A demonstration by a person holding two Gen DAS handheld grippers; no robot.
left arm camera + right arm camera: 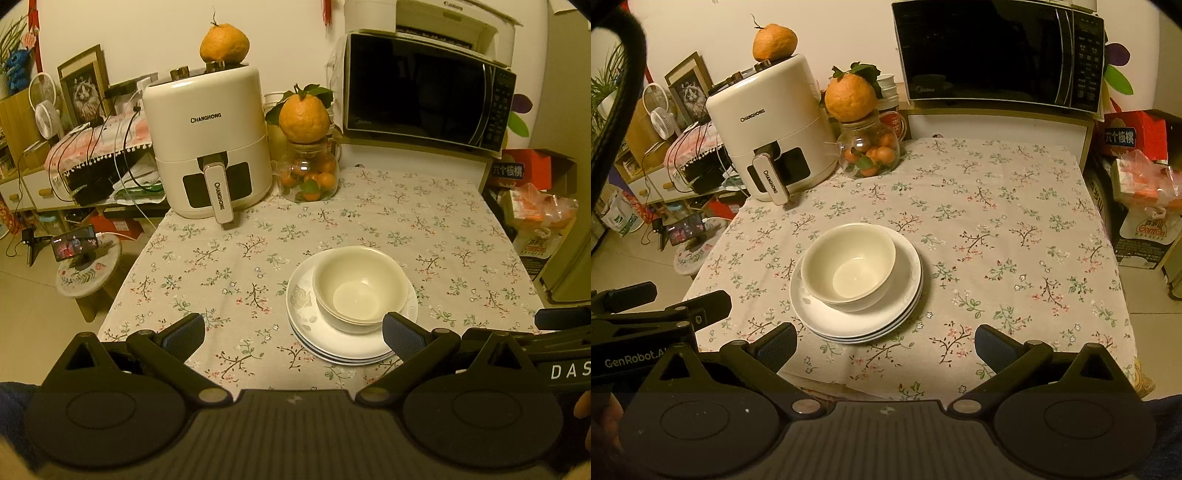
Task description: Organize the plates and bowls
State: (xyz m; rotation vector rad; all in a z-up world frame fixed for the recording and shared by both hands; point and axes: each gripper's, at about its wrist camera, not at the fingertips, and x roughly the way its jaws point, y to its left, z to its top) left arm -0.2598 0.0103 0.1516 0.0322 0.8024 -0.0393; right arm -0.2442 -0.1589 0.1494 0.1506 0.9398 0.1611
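Nested cream bowls (848,266) sit atop stacked white plates (864,325) near the front of a floral-clothed table (1015,221). The left claw (293,338) and right claw (885,343) hover at the near edge, both spread wide and empty. An air fryer (768,125) stands behind.

**Bowls nested on the plate stack**

In front of me the cream bowls (356,290) sit upright, nested one inside the other; I can make out two rims. They rest on a stack of white plates (343,341) with a faint grey floral print, at least three edges showing. The bowls sit off-centre on the top plate, toward its far side.
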